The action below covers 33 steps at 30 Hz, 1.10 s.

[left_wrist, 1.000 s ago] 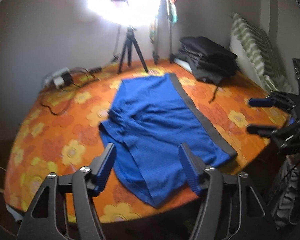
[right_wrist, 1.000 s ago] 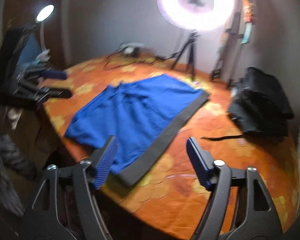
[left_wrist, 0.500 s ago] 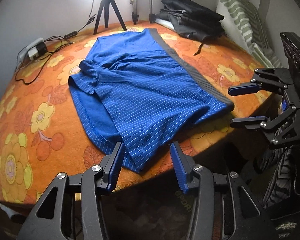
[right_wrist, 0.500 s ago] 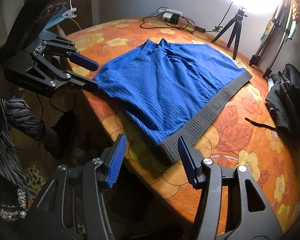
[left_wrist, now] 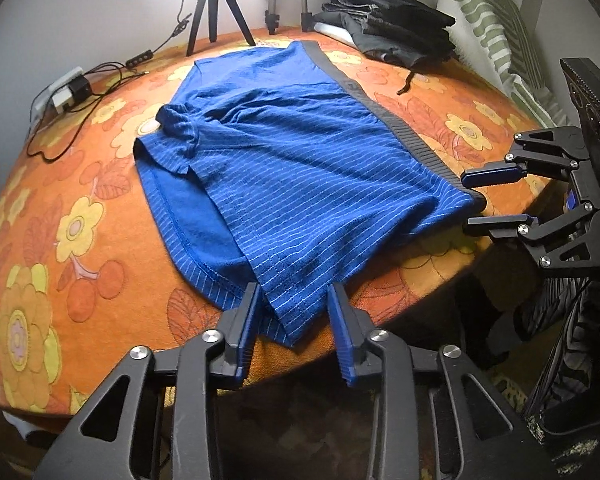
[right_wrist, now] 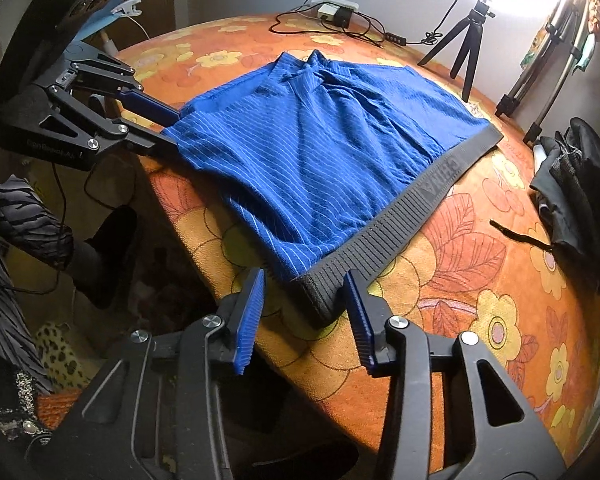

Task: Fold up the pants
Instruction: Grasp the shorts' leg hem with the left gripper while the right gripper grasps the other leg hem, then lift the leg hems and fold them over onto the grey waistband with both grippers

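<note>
Blue striped pants (left_wrist: 300,184) are lying spread flat on the bench (left_wrist: 60,240), which is wearing an orange flowered cover. Their grey waistband (right_wrist: 400,224) is running along the right side in the left wrist view, and one leg hem is reaching the near edge of the bench.

The left gripper (left_wrist: 294,312) is sitting at that near edge with its jaws standing wide, one blue pad on either side of the corner of the leg hem; the cloth is lying between the pads, and whether they are touching it cannot be told. In the right wrist view this gripper (right_wrist: 160,118) is showing at the far left, its two fingers one above the other at the pants' hem.

The right gripper (right_wrist: 304,292) is also standing with jaws wide, straddling the near end of the waistband at the bench edge without closing on it. In the left wrist view it (left_wrist: 484,196) is showing at the right, its fingers above and below the waistband corner.

A pile of dark clothes (left_wrist: 384,24) is lying at the far right of the bench, well apart from the pants. A small tripod (left_wrist: 216,8) is standing at the far side, with a power strip and cables (left_wrist: 68,92) lying at the far left.
</note>
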Available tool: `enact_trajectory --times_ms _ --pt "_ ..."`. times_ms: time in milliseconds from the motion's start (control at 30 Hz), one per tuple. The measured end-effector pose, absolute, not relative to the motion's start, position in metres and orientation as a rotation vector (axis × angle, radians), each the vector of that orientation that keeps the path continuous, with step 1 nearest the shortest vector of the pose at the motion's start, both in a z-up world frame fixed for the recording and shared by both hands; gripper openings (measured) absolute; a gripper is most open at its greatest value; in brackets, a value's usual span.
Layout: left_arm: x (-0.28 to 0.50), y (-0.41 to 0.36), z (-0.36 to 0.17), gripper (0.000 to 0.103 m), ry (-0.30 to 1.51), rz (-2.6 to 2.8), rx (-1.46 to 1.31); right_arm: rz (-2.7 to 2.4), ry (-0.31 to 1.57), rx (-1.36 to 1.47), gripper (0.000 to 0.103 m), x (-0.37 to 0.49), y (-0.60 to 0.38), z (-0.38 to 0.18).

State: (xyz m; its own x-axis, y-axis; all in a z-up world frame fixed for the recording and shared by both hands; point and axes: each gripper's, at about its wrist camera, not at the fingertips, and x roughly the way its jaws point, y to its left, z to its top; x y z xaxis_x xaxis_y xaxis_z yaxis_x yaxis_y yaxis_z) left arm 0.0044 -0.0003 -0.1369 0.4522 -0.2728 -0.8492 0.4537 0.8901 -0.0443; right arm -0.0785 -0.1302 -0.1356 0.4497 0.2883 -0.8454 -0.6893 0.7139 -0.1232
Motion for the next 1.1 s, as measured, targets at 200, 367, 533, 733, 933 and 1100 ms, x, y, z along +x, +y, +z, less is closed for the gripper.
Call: enact_trajectory --times_ms 200,367,533,733,933,1100 --pt "0.006 0.002 -0.138 0.02 1.005 -0.447 0.188 0.624 0.925 -0.513 0.031 -0.077 -0.129 -0.14" --pt "0.004 -0.001 -0.136 0.005 0.99 -0.455 0.202 0.618 0.92 -0.513 0.023 -0.077 -0.13 -0.14" --pt "0.003 -0.002 -0.129 0.003 0.952 -0.457 0.195 0.613 0.908 -0.504 0.017 -0.076 -0.13 -0.137" --pt "0.011 0.008 -0.114 0.003 0.93 -0.451 0.099 0.591 0.877 -0.493 0.01 -0.074 -0.131 -0.129" --pt "0.031 0.013 -0.089 0.003 0.876 -0.448 0.038 0.575 0.815 -0.441 0.008 -0.065 -0.139 -0.099" --pt "0.058 0.021 -0.07 0.003 0.834 -0.422 0.023 0.566 0.788 -0.392 0.008 -0.038 -0.145 -0.076"
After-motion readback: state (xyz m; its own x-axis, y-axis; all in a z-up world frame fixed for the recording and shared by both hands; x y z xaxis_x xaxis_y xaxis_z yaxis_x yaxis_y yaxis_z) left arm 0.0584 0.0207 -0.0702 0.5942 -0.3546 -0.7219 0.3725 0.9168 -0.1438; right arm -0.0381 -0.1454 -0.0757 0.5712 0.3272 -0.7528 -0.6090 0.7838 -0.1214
